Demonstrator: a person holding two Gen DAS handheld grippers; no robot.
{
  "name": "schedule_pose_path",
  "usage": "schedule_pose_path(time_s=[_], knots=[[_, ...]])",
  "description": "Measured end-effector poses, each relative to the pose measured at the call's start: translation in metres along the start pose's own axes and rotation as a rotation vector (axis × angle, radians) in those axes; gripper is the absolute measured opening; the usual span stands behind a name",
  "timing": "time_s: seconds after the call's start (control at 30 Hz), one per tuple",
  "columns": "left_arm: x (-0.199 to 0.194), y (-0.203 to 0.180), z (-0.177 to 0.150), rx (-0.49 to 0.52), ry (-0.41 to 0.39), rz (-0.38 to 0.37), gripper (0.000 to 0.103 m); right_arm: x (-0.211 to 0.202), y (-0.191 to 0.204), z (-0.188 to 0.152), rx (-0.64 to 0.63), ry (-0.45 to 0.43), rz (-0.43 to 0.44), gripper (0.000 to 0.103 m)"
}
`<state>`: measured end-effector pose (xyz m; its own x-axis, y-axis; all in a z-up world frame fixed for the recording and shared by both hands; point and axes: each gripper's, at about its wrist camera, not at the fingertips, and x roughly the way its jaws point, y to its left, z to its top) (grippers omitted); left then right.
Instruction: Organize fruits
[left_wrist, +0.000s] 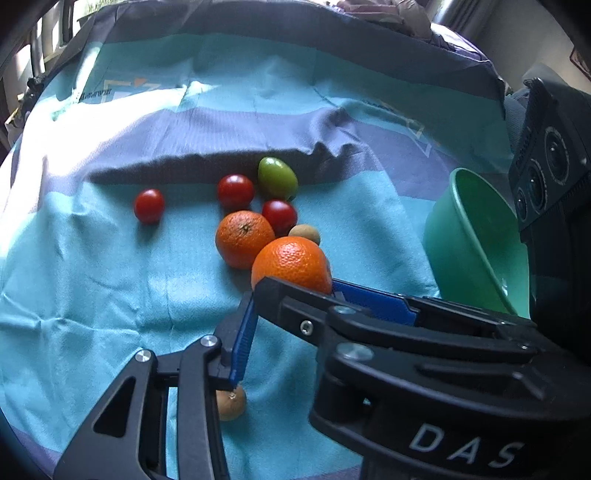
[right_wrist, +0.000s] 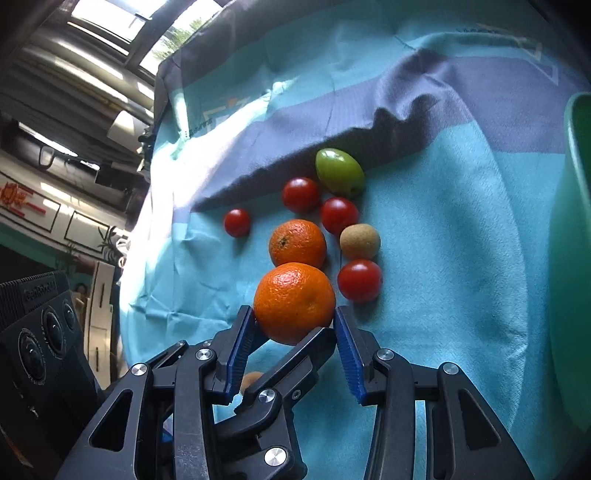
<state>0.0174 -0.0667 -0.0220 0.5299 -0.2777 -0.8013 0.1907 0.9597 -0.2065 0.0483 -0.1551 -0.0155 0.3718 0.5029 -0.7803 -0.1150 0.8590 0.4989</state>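
Fruits lie on a teal and purple cloth (left_wrist: 92, 258). My right gripper (right_wrist: 295, 328) has its blue pads on both sides of the near orange (right_wrist: 294, 301), shut on it; it shows in the left wrist view (left_wrist: 291, 264) too. A second orange (right_wrist: 297, 243) lies just behind. Red cherry tomatoes (right_wrist: 359, 280) (right_wrist: 339, 215) (right_wrist: 301, 194) (right_wrist: 237, 222), a green fruit (right_wrist: 339, 171) and a brown kiwi-like fruit (right_wrist: 359, 240) lie around. My left gripper (left_wrist: 288, 325) is open, beside the right gripper's fingers, above a small brown fruit (left_wrist: 231, 402).
A green bowl (left_wrist: 476, 243) stands tilted at the right of the cloth, seen at the right edge of the right wrist view (right_wrist: 572, 258). A raised fold in the cloth (left_wrist: 221, 162) runs behind the fruits. Room clutter lies beyond the cloth's far edge.
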Motion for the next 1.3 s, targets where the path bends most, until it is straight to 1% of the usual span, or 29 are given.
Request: schedule_pose_path(time_s=[0.17,0.2,0.3,0.37,0.43,0.5,0.57,0.63,0.7,0.73,0.8,0.87,0.93,1.0,1.03,1.1,1.17,1.3], knots=[[-0.035,-0.027,0.009,0.094,-0.101,0.008,0.038,-0.04,0.01,-0.004,-0.032,-0.098,0.014,0.046],[-0.041,-0.035,0.011,0.116,-0.12,-0.001,0.034,-0.048,0.011,-0.005,-0.039,-0.123,0.015,0.046],[-0.058,-0.057,0.019,0.176,-0.17,-0.018,0.034,-0.077,0.011,-0.007,-0.054,-0.201,0.018,0.046],[-0.064,-0.072,0.023,0.219,-0.195,-0.038,0.034,-0.094,0.008,-0.008,-0.052,-0.25,0.004,0.046],[-0.07,-0.085,0.02,0.245,-0.201,-0.051,0.035,-0.111,0.0,-0.009,-0.039,-0.297,-0.004,0.046],[-0.068,-0.092,0.022,0.251,-0.188,-0.064,0.035,-0.118,-0.006,-0.011,-0.026,-0.305,-0.011,0.046],[-0.067,-0.092,0.025,0.255,-0.168,-0.084,0.037,-0.119,-0.011,-0.011,-0.019,-0.299,-0.02,0.046],[-0.065,-0.089,0.028,0.256,-0.143,-0.091,0.04,-0.117,-0.016,-0.01,-0.004,-0.291,-0.011,0.046],[-0.06,-0.081,0.03,0.259,-0.117,-0.056,0.042,-0.113,-0.015,-0.01,-0.005,-0.275,0.004,0.045],[-0.06,-0.075,0.029,0.252,-0.116,-0.026,0.042,-0.11,-0.014,-0.009,-0.005,-0.263,-0.002,0.045],[-0.058,-0.052,0.028,0.206,-0.114,0.042,0.044,-0.104,-0.012,-0.01,-0.006,-0.255,-0.049,0.045],[-0.054,-0.021,0.028,0.113,-0.095,0.081,0.046,-0.099,-0.01,-0.009,-0.001,-0.247,-0.077,0.045],[-0.048,0.011,0.028,0.008,-0.071,0.102,0.049,-0.089,-0.007,-0.005,0.003,-0.219,-0.085,0.045],[-0.043,0.035,0.03,-0.06,-0.045,0.154,0.05,-0.078,-0.001,-0.003,-0.015,-0.199,-0.11,0.045],[-0.042,0.045,0.031,-0.087,-0.04,0.167,0.05,-0.071,0.003,-0.001,-0.024,-0.192,-0.146,0.045],[-0.041,0.062,0.033,-0.148,-0.029,0.156,0.053,-0.055,0.008,0.004,-0.029,-0.176,-0.22,0.045],[-0.04,0.073,0.035,-0.185,-0.032,0.131,0.055,-0.041,0.011,0.011,-0.032,-0.154,-0.286,0.045],[-0.039,0.079,0.04,-0.182,-0.028,0.132,0.055,-0.012,0.015,0.028,-0.043,-0.122,-0.456,0.045]])
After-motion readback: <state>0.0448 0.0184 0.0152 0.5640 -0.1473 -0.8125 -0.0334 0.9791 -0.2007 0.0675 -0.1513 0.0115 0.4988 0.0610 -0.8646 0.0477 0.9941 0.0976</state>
